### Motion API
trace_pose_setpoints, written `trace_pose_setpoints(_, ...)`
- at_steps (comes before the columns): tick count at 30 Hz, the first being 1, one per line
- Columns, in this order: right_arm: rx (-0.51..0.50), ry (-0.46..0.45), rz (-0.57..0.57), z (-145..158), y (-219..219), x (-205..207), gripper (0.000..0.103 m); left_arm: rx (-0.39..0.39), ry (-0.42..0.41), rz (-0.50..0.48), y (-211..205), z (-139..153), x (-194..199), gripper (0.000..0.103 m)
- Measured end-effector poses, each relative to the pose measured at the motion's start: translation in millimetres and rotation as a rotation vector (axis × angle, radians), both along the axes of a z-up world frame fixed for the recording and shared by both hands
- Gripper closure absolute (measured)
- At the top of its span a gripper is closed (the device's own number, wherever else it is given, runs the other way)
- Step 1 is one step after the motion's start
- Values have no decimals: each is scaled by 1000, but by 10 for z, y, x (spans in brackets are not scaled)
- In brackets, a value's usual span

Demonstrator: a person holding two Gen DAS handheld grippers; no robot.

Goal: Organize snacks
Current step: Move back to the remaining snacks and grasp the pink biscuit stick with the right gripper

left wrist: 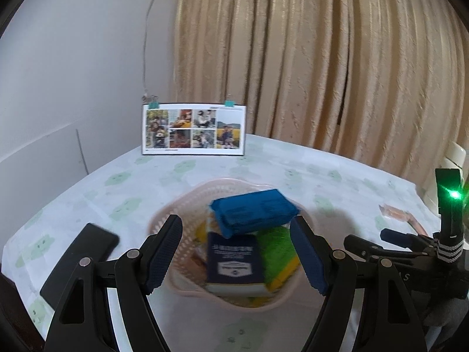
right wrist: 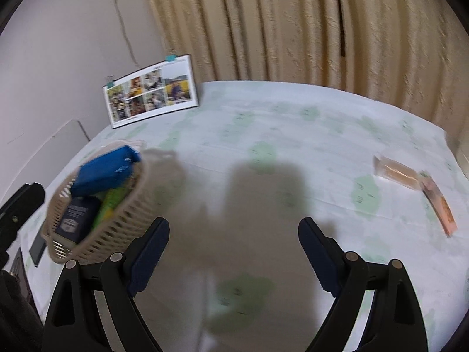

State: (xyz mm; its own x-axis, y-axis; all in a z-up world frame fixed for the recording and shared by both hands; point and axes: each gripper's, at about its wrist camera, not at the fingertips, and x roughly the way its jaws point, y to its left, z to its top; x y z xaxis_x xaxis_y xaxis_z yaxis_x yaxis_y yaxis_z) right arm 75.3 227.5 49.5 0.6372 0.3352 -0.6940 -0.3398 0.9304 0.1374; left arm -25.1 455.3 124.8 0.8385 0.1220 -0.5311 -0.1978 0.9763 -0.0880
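My left gripper (left wrist: 236, 253) has its jaws spread wide and holds nothing; between its blue pads (left wrist: 164, 253) I look straight down into the pink basket (left wrist: 176, 205), which sits just ahead of me on the table. A blue packet (left wrist: 252, 212) lies on top of the pile there, tilted, resting across a dark navy box (left wrist: 233, 261) and a green and yellow pack (left wrist: 278, 252). More wrappers show underneath, but they are too jumbled for me to tell apart. A flat black object (left wrist: 93, 246) lies on the cloth just left of the basket.

My right gripper (right wrist: 234, 252) is likewise open and empty, hanging over bare tablecloth (right wrist: 293, 123) with only its own shadow under it. From that side the basket stands off to the left, and well apart to the far right two snacks are left on the cloth: a clear-wrapped pinkish packet (right wrist: 394, 171) and an orange packet (right wrist: 439, 208) just beside it, the two seeming to touch at one end.

I judge the job mostly done: several items are in the basket, and those two on the right remain to be collected. The right gripper is the nearer one to them, so I would expect to reach across with it, close on one packet, then carry it over to the basket
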Motion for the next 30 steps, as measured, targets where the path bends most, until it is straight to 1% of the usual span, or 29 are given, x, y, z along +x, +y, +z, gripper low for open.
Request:
trace_pose_setpoints(13,2,19,-152,-130,-934,147,15,39,22,-94,-534,25,179,27)
trace_pose_setpoints(23,-29,16,-299,-202,-1754,351,15,52,67,-186,-997,-69,376,27)
trace_pose_setpoints(27,-42,32,-365,-258,-2074,480,16,57,90,-228,-1196,-131,486,27)
trace_pose_setpoints(30,-24,54,-394,-292,-2262,562,16,58,109,-265,-1347,-173,569,27)
